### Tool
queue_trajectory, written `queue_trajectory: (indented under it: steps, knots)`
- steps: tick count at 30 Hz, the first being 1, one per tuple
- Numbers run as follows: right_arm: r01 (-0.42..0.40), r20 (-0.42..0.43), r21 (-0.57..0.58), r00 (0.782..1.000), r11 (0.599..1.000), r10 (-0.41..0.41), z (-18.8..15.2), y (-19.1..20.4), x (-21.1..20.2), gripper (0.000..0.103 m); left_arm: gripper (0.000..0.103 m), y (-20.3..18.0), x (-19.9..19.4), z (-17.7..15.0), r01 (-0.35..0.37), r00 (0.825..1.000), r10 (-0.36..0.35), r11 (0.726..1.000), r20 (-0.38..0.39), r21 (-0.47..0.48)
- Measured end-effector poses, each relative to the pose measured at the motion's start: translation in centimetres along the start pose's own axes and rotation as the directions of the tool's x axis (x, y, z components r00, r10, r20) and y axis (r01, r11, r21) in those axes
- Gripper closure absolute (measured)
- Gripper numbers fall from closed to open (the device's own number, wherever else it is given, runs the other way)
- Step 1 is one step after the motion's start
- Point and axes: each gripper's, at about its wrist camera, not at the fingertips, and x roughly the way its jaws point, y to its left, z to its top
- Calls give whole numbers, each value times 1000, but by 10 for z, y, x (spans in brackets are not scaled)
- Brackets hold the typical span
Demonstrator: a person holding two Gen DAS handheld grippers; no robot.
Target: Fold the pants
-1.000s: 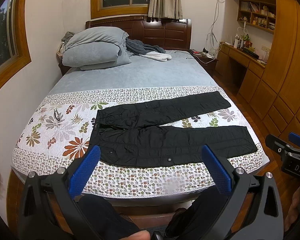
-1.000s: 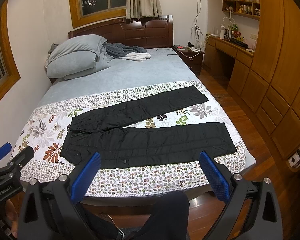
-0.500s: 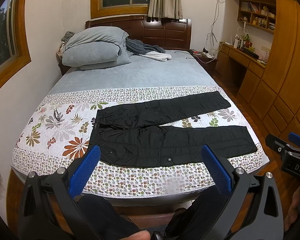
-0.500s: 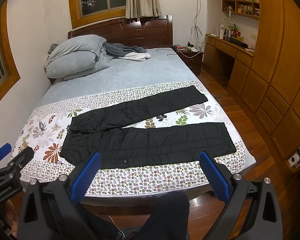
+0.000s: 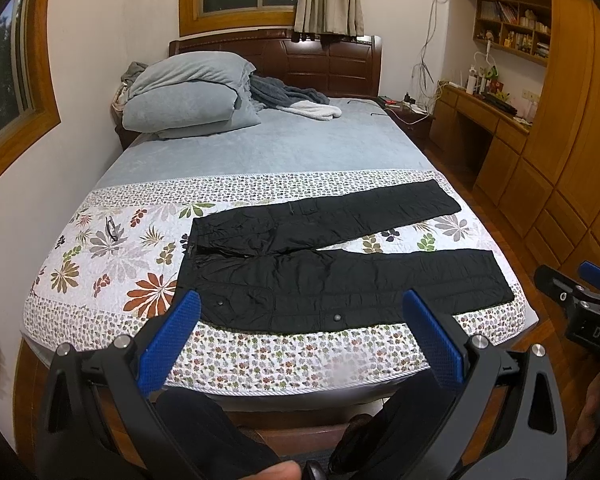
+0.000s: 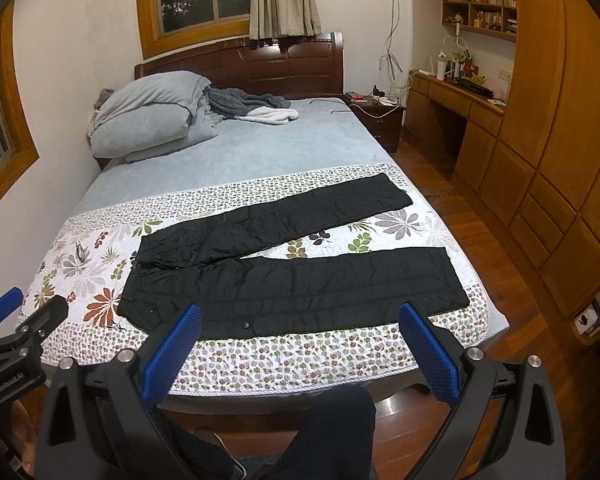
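A bed [image 5: 260, 152] with a dark wooden headboard [image 5: 276, 62] is seen filling the middle of a wood-panelled bedroom, its far half covered by a grey-blue sheet and its near half by a floral quilt [image 5: 112, 264]. Built-in wooden cupboards [image 6: 560, 160] and a desk [image 6: 456, 92] are lined along the wall at 3 o'clock. Black pants [image 5: 340, 276] are laid flat and unfolded across the quilt, the waist toward 9 o'clock and the two legs spread apart in a narrow V toward 3 o'clock; in the right wrist view the pants [image 6: 292, 284] are shown close to the foot edge of the bed. Grey pillows [image 5: 188, 96] are stacked at 11 o'clock by the headboard, with a rumpled grey and white blanket [image 5: 296, 102] just beside them. A pair of glasses [image 5: 111, 229] is seen on the quilt at 9 o'clock, apart from the waist. The left claw [image 5: 300, 340] is held short of the bed with its blue fingers [image 5: 172, 340] spread wide, nothing gripped. The right claw [image 6: 300, 344] is likewise held released and apart from the pants, blue fingers [image 6: 428, 352] spread wide.
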Motion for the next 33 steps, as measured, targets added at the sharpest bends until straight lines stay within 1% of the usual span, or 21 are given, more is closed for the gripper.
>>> queue_trajectory:
  steps: [33]
  knots:
    - [-2, 2, -14, 1000, 1000, 2, 2, 6, 0, 3, 3, 6, 0, 2, 6, 1000, -6, 1000, 0, -10]
